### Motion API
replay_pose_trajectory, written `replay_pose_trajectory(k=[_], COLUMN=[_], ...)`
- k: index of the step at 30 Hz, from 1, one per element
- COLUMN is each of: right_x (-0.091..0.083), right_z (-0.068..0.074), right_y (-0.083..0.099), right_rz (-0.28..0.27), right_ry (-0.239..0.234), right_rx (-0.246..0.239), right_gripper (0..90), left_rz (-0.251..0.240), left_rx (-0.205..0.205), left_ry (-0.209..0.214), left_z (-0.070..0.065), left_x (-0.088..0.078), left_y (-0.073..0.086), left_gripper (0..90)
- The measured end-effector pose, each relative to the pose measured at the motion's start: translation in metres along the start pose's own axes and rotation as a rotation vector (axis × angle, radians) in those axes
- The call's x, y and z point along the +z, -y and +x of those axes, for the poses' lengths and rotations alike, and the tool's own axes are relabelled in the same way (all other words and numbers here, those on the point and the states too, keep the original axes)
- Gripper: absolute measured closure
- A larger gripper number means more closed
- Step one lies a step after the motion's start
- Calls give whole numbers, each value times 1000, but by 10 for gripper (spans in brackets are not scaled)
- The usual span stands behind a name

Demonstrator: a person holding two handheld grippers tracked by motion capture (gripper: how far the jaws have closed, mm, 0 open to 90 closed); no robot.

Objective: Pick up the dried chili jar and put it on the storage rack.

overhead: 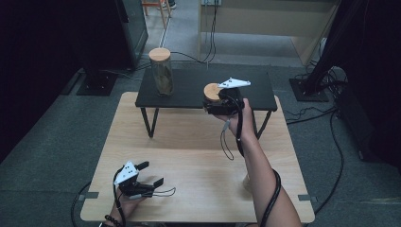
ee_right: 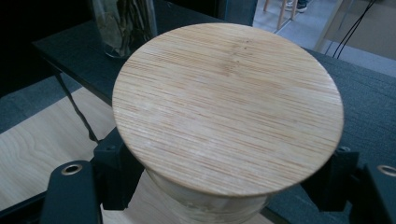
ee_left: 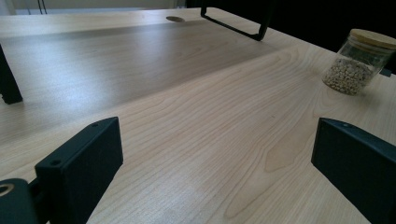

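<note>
My right gripper (overhead: 218,103) is shut on a glass jar with a round bamboo lid (overhead: 211,91), held at the front edge of the black shelf (overhead: 189,92). In the right gripper view the lid (ee_right: 229,107) hides most of the jar, and the black jaws press on the jar's sides just under it. My left gripper (overhead: 151,173) rests low over the wooden table (overhead: 189,156) near its front left corner, open. In the left gripper view its jaws (ee_left: 215,158) stand wide apart over bare wood.
A tall jar of dried leaves (overhead: 161,71) with a bamboo lid stands on the shelf's left end. A short jar of pale beans (ee_left: 355,65) sits on the table in the left gripper view. Cables run over the floor around the table.
</note>
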State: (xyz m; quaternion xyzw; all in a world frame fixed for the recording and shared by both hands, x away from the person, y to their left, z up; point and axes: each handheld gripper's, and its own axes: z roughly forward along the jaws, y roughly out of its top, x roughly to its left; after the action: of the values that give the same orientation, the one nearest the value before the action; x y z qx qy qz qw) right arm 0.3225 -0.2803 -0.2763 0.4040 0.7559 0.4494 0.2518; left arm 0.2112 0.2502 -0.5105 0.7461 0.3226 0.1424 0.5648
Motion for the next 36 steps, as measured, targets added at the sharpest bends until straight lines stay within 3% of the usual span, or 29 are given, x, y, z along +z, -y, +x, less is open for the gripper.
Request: replay_pose_trajectory(k=[20,36], right_x=[30,57], right_z=[-15,-17], right_y=[-20,-37], right_rz=[30,44], right_ry=[-6,3], right_rx=[17,4], right_gripper=[258,258], left_rz=[-5,-3], left_rx=[-6,-7], left_ry=[6,12], left_z=[2,2], left_x=[0,0], left_y=[1,0], left_gripper=[21,21])
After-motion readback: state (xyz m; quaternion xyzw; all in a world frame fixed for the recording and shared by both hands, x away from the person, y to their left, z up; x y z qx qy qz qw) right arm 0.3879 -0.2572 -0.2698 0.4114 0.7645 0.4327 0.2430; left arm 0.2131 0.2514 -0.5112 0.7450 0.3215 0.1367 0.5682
